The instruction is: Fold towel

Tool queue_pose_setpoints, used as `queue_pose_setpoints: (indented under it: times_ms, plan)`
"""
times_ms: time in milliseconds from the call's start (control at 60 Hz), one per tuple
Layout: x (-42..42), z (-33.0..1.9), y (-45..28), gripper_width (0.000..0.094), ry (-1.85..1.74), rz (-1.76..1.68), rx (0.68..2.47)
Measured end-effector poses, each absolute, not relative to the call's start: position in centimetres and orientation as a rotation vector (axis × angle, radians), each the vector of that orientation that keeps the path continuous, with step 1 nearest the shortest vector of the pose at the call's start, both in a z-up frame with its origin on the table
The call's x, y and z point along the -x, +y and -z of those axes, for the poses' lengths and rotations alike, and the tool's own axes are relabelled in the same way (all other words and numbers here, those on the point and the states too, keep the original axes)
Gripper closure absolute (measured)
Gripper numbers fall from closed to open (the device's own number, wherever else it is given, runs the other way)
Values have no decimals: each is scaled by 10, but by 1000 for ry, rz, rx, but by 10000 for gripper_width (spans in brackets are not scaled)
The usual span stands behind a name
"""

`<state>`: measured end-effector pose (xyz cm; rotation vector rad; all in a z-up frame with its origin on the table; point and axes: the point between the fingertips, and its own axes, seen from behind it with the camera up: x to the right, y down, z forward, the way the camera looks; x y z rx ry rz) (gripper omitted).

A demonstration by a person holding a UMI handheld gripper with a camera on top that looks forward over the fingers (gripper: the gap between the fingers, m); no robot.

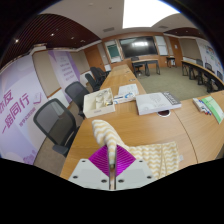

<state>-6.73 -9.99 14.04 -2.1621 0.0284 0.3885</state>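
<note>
A cream waffle-weave towel [150, 155] lies on the wooden table [140, 125] just ahead of the fingers. One edge of it is lifted and runs up from between the fingers toward the left [101, 132]. My gripper [111, 165] is shut on that towel edge, its magenta pads [102, 161] pressed together with the cloth pinched between them. The rest of the towel spreads out to the right of the fingers.
Papers and books [155, 102] lie further along the table, with a green item [213, 107] at the right. Black office chairs [55, 122] stand along the left side. More tables and chairs fill the far room. A printed banner [20, 115] covers the left wall.
</note>
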Motion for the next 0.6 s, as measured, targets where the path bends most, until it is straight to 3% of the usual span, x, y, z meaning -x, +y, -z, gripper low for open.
queue_pose_setpoints:
  times_ms: [150,233,283,367,433,600]
  plan:
    - [-26,-84,-92,863,189,-220,2261]
    - [-74,-58,-96,770,236,-118,2294]
    - [-97,-50,-97,639,250,-60,2302]
    - [-133,-52,-105,285,264,61,2299]
    - [-148,-62,-111,75,259,106,2283]
    - [-142,-106,-135,82,198,177,2245]
